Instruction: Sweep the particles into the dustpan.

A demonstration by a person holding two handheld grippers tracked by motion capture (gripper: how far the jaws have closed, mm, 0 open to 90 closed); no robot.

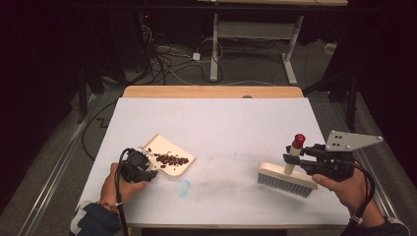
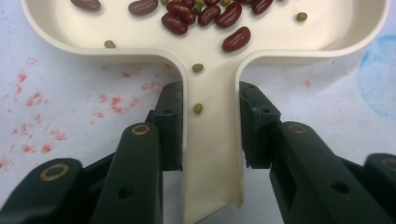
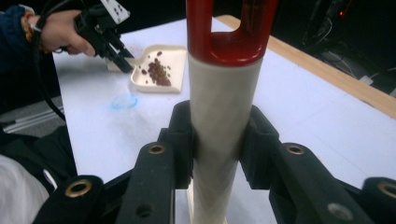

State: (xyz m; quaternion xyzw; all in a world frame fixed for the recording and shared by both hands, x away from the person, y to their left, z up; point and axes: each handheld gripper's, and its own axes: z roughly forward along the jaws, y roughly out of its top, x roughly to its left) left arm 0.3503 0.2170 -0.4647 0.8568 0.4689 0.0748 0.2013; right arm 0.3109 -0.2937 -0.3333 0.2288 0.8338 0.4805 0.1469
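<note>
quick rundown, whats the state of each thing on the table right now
left gripper: shut on the dustpan's handle
dustpan: flat on the table, loaded with beans
red beans: piled inside the dustpan
small green beans: a few in the pan, two on its handle
right gripper: shut on the brush's handle
brush: upright, bristles down on the table
table: faint red specks and a blue smudge
</note>
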